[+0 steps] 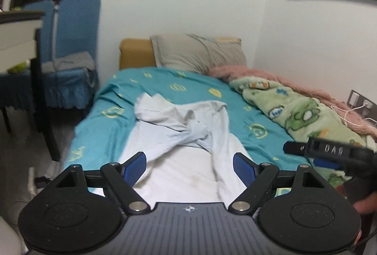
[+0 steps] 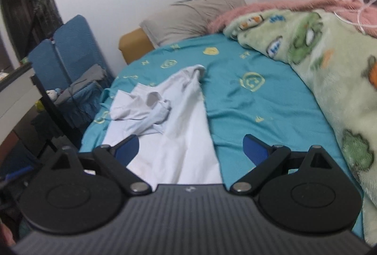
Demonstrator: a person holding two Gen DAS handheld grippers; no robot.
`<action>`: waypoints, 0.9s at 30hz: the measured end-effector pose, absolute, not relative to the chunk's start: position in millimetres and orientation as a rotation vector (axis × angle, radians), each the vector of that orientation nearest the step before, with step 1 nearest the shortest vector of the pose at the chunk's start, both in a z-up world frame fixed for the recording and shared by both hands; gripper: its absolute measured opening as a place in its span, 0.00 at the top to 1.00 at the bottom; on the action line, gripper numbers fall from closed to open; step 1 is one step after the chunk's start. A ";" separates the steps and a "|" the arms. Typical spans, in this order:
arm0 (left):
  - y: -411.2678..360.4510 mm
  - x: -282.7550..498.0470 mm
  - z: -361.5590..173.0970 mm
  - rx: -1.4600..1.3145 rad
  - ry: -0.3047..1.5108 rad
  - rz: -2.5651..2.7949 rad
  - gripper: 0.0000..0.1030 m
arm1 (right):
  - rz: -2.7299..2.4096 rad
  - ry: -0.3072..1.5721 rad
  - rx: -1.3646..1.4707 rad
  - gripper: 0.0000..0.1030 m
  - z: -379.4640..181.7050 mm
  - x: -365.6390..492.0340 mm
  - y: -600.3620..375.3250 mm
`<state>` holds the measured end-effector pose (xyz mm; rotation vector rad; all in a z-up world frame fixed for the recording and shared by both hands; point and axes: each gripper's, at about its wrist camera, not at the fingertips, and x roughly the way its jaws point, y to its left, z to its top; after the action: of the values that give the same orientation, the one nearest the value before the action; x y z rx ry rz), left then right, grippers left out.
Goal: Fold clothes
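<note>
A pale white-blue shirt (image 1: 183, 137) lies crumpled along the teal bed sheet (image 1: 122, 99), its sleeves bunched and twisted across the middle. My left gripper (image 1: 189, 164) is open and empty, held above the shirt's near end. My right gripper (image 2: 190, 149) is open and empty, over the shirt's (image 2: 174, 127) right edge and the teal sheet (image 2: 259, 108). The right gripper also shows at the right edge of the left wrist view (image 1: 329, 156), beside the shirt.
A green cartoon blanket (image 1: 294, 111) and a pink fuzzy blanket (image 1: 282, 80) are heaped along the wall side of the bed. A grey pillow (image 1: 198, 54) lies at the head. A blue-covered chair (image 1: 70, 54) and a desk (image 1: 18, 38) stand left of the bed.
</note>
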<state>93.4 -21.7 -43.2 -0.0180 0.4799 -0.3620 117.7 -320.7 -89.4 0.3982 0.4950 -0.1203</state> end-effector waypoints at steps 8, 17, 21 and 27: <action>-14.3 84.5 -28.9 -0.057 0.463 -0.337 0.19 | -0.076 0.462 0.356 0.07 -82.8 109.6 -311.9; -10.0 80.6 -17.6 -0.076 0.432 -0.351 0.18 | 0.006 0.467 0.308 0.20 -83.0 110.6 -293.1; -7.6 87.0 -18.8 -0.086 0.472 -0.339 0.18 | 0.012 0.486 0.318 0.20 -85.1 112.3 -291.5; 5.5 87.6 -14.6 -0.123 0.473 -0.335 0.18 | 0.044 0.545 0.312 0.20 -89.8 122.5 -279.4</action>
<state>87.6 5.5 -14.6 -0.1228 0.4733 -0.3353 122.5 -279.4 -89.8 0.3116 0.5446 0.0444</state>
